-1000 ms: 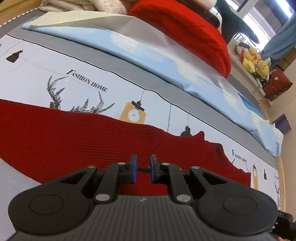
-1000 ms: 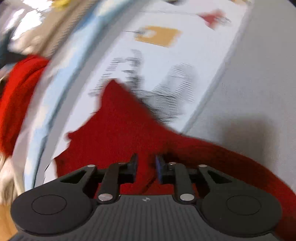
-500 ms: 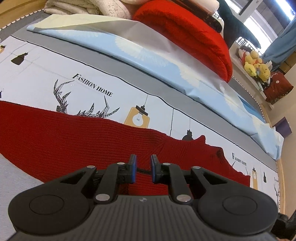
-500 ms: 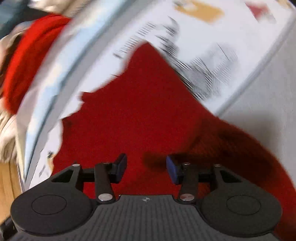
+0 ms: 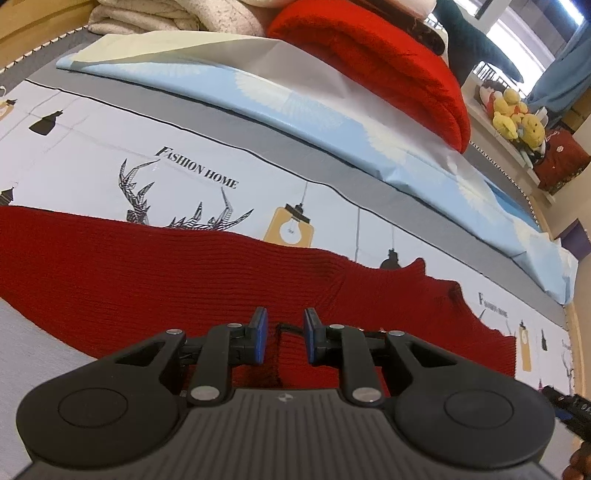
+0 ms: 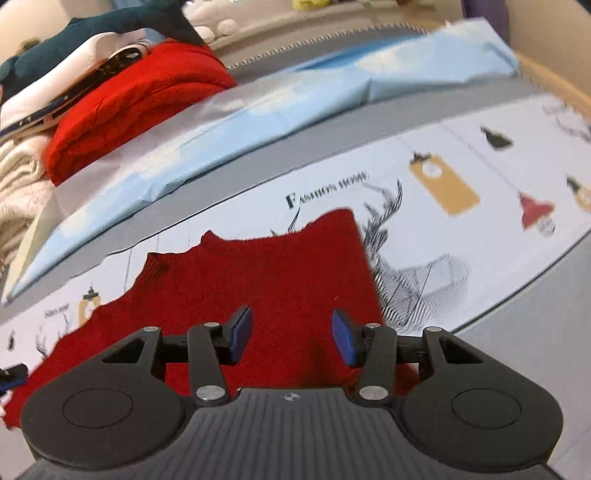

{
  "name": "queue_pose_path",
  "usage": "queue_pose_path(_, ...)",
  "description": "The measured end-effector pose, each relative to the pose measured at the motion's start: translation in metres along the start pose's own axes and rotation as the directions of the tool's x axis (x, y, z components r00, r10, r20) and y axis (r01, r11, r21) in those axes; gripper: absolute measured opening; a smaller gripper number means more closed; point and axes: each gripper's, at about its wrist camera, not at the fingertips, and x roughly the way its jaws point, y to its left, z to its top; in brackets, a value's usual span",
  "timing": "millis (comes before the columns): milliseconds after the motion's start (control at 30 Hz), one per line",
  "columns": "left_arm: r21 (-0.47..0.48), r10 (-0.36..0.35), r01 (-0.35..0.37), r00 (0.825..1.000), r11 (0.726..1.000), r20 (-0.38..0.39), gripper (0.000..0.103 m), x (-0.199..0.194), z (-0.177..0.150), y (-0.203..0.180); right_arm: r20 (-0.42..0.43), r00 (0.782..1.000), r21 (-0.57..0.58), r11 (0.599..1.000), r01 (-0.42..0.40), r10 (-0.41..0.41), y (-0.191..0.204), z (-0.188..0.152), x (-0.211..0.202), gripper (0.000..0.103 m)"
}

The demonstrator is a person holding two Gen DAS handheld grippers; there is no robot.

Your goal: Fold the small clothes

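Note:
A red knit sweater (image 5: 147, 266) lies spread flat on the printed bed sheet (image 5: 184, 147). My left gripper (image 5: 284, 339) hovers low over its near edge. The blue pads stand slightly apart, with a dark crease of the knit in the gap and neither pad pressing on it. In the right wrist view the same sweater (image 6: 258, 280) shows a squared end reaching toward the deer print. My right gripper (image 6: 291, 339) hangs above that end, open wide, with nothing between its pads.
A folded light-blue sheet (image 5: 295, 107) runs along the far side of the bed. Behind it sits a stack of folded clothes topped by a red knit (image 5: 388, 55), with cream knits (image 5: 166, 18) to its left. Yellow plush toys (image 5: 513, 114) sit on a shelf beyond.
The right gripper's jaws went from nearly shut to wide open. It rolled and rose off the sweater. The left gripper's pads parted a little and it hardly moved.

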Motion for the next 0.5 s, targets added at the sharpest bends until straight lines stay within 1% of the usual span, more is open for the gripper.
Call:
queue_pose_path(100, -0.003, 0.034, -0.034, 0.999, 0.999, 0.001, 0.021, 0.003, 0.0, 0.011, 0.028, 1.0, -0.037, 0.999, 0.006, -0.005, 0.0, 0.002, -0.003, 0.05)
queue_pose_path(133, -0.015, 0.057, -0.057, 0.998, 0.998, 0.009, 0.021, 0.004, 0.001, 0.018, 0.031, 1.0, -0.045, 0.999, 0.006, -0.005, -0.001, 0.002, -0.003, 0.05)
queue_pose_path(233, -0.09, 0.131, -0.128, 0.991, 0.988, 0.022, 0.021, 0.006, 0.005, 0.05, 0.032, 0.999, -0.054, 0.999, 0.004, -0.003, 0.001, 0.004, -0.004, 0.05)
queue_pose_path(300, -0.174, 0.185, -0.179, 0.983, 0.968, 0.017, 0.021, 0.008, 0.008, 0.08, 0.035, 0.999, -0.053, 0.999, -0.007, 0.009, 0.002, 0.006, -0.005, 0.05)
queue_pose_path(367, -0.254, 0.223, -0.214, 0.975, 0.943, 0.007, 0.021, 0.007, 0.009, 0.109, 0.039, 0.999, -0.054, 0.998, -0.02, 0.022, 0.003, 0.008, -0.007, 0.05)
queue_pose_path(433, -0.342, 0.25, -0.235, 0.968, 0.91, 0.001, 0.021, 0.006, 0.008, 0.141, 0.043, 0.999, -0.056, 0.998, -0.027, 0.029, 0.003, 0.01, -0.009, 0.049)
queue_pose_path(500, -0.426, 0.268, -0.249, 0.963, 0.87, -0.014, 0.021, 0.005, 0.007, 0.172, 0.044, 0.999, -0.046, 0.999, -0.027, 0.029, 0.002, 0.012, -0.009, 0.049)
